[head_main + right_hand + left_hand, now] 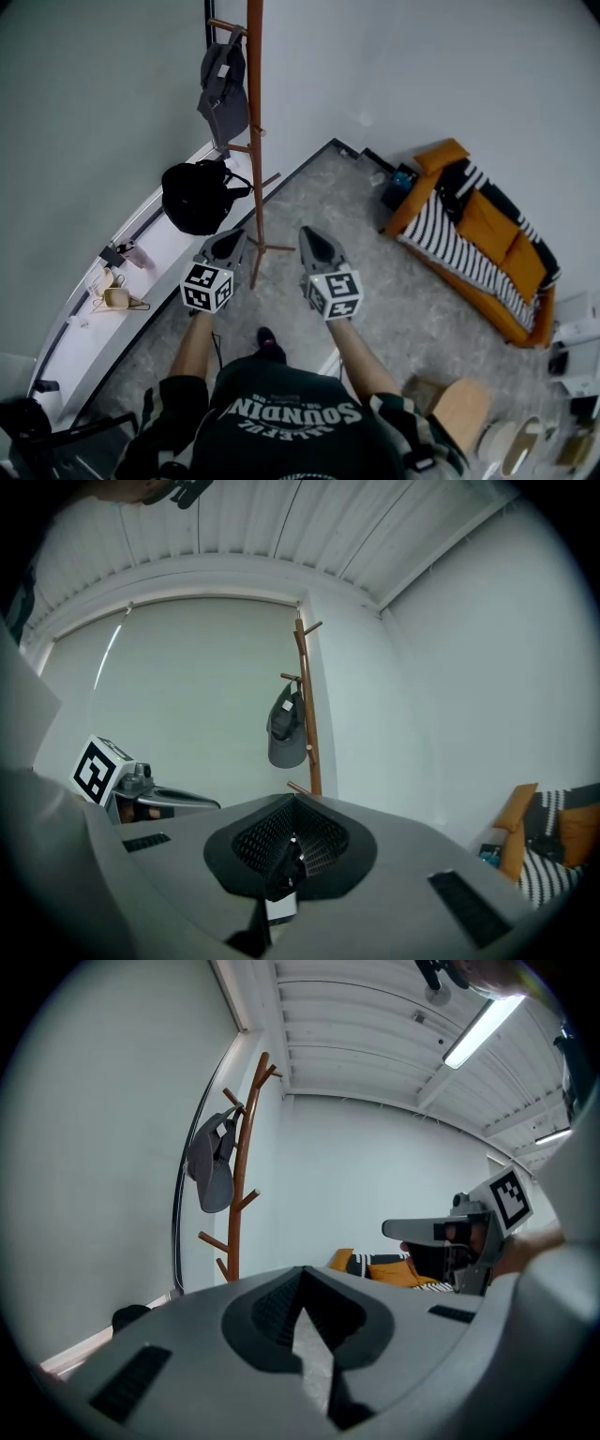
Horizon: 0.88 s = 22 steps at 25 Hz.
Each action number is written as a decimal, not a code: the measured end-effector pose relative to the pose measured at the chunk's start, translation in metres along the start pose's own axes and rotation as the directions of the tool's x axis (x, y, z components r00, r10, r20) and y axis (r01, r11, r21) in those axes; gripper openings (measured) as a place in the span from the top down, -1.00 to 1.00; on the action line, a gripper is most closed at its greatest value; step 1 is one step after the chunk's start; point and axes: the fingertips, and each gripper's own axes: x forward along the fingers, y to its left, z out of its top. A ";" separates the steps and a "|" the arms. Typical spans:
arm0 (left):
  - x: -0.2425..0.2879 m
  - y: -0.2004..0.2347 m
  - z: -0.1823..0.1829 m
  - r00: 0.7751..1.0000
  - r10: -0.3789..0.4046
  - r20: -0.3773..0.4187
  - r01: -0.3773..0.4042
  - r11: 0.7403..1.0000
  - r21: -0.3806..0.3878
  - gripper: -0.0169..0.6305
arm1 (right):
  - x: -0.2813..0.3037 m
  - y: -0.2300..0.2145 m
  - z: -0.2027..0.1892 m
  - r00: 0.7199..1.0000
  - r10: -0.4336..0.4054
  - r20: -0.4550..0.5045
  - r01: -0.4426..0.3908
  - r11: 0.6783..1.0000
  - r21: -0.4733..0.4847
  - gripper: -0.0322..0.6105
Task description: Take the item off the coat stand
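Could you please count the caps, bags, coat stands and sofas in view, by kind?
cap: 1
bag: 1
coat stand: 1
sofa: 1
Total: 4

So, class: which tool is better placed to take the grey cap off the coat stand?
Probably the left. The grey cap hangs left of the coat stand pole, on the same side as the left tool; the right tool would have to reach past the pole. Both tools are shut.
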 end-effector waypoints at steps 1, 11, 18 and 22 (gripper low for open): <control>0.007 0.008 0.003 1.000 0.001 0.001 -0.001 1.000 -0.002 0.94 | 0.010 -0.003 0.002 1.000 0.002 -0.003 -0.002 1.000 -0.001 0.90; 0.049 0.069 0.015 0.999 0.040 0.010 -0.040 0.999 -0.028 0.94 | 0.092 -0.015 0.010 0.999 0.048 -0.026 -0.048 0.999 -0.024 0.90; 0.057 0.086 0.022 0.995 0.094 0.013 -0.093 0.995 -0.037 0.94 | 0.117 -0.019 0.008 0.994 0.104 -0.034 -0.105 0.994 -0.018 0.90; 0.059 0.092 0.026 0.990 0.140 0.018 -0.139 0.989 -0.047 0.94 | 0.130 -0.021 0.013 0.987 0.157 -0.025 -0.158 0.987 -0.019 0.90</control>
